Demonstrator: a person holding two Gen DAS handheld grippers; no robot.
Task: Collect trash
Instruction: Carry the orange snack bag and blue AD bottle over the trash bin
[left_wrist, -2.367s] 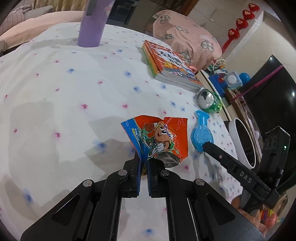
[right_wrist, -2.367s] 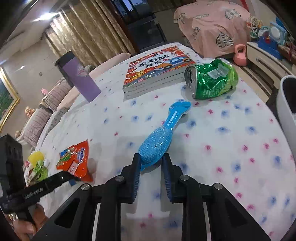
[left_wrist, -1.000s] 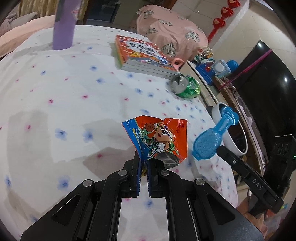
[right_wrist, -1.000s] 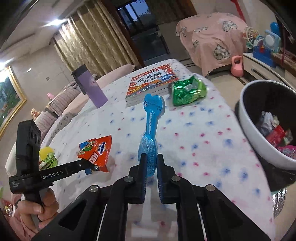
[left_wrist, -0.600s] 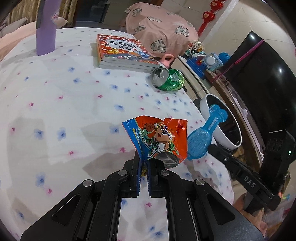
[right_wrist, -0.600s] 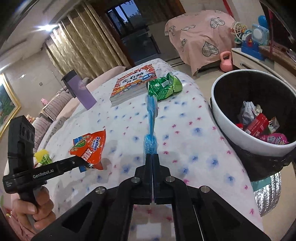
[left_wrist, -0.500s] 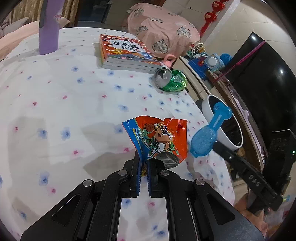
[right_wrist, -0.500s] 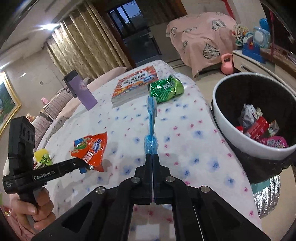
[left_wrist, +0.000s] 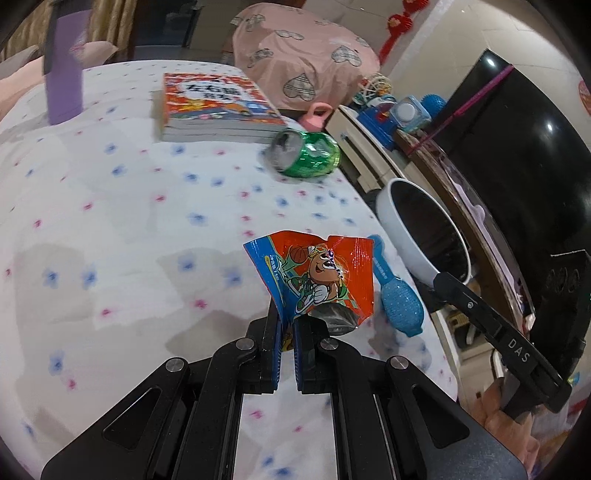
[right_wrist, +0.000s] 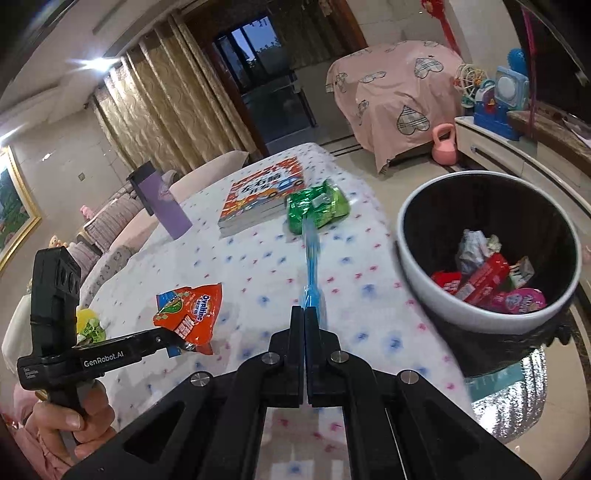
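While the left gripper pinches the orange snack wrapper above the tablecloth, the right gripper clamps a blue wrapper (blurred, seemingly edge-on) beside the trash bin.

Dim indoor light, ceiling glare upper left, motion blur, fisheye-warped edges.

Bystanders on the white flower-dotted desk cloth

A stack of colourful picture books lies by the far edge; a tall purple tumbler stands nearer the far left corner, well apart from it.
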